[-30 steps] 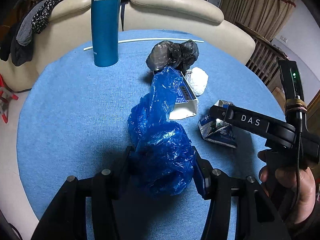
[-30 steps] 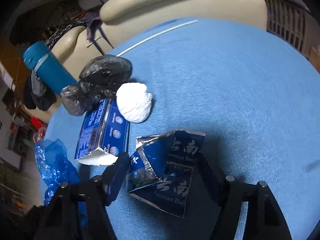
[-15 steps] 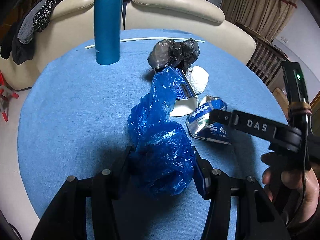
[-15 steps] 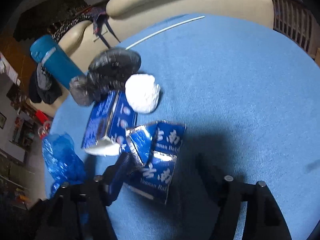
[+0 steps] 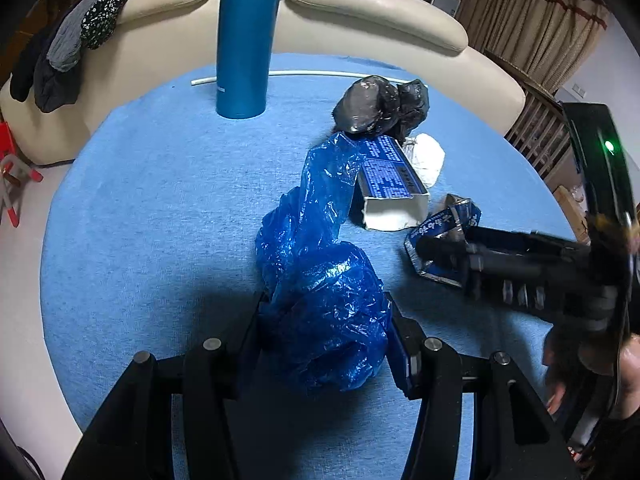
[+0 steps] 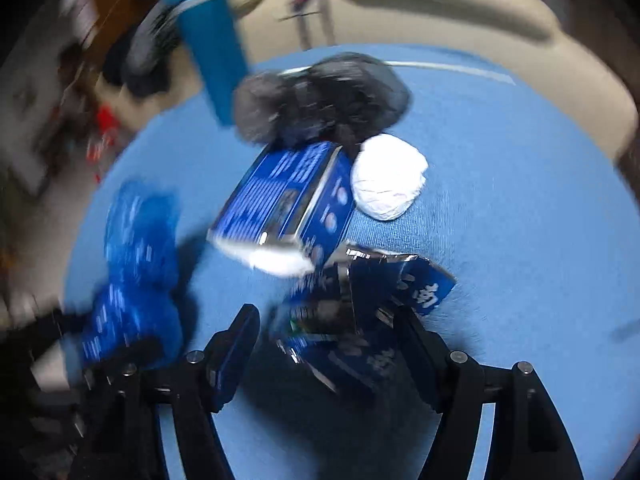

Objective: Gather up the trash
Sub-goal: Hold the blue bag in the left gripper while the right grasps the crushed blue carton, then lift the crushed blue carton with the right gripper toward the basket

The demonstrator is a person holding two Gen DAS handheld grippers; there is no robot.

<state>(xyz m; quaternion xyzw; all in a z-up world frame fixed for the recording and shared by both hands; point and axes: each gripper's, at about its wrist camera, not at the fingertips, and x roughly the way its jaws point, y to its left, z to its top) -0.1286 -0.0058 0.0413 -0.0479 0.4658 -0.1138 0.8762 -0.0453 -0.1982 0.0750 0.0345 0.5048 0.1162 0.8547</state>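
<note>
My left gripper (image 5: 324,332) is shut on a crumpled blue plastic bag (image 5: 320,280) that rests on the round blue table (image 5: 160,200). My right gripper (image 6: 324,332) is shut on a crushed blue-and-silver carton (image 6: 360,300), held just off the cloth to the right of the bag. In the left wrist view the same carton (image 5: 452,220) shows at the right gripper's tips (image 5: 424,246). Behind it lie a blue box (image 5: 388,172), a white paper ball (image 5: 428,156) and a black bag bundle (image 5: 376,104). The right wrist view is blurred.
A tall teal bottle (image 5: 244,40) stands at the far side of the table, with a thin white stick (image 5: 312,74) lying behind it. Cream chair backs (image 5: 360,0) ring the far edge. Clothes hang over the left one. A hand (image 5: 628,364) holds the right gripper.
The right gripper has rolled and swung left with the carton, which now hangs close to the blue box and nearer the blue bag. The left gripper and its bag have stayed put.
</note>
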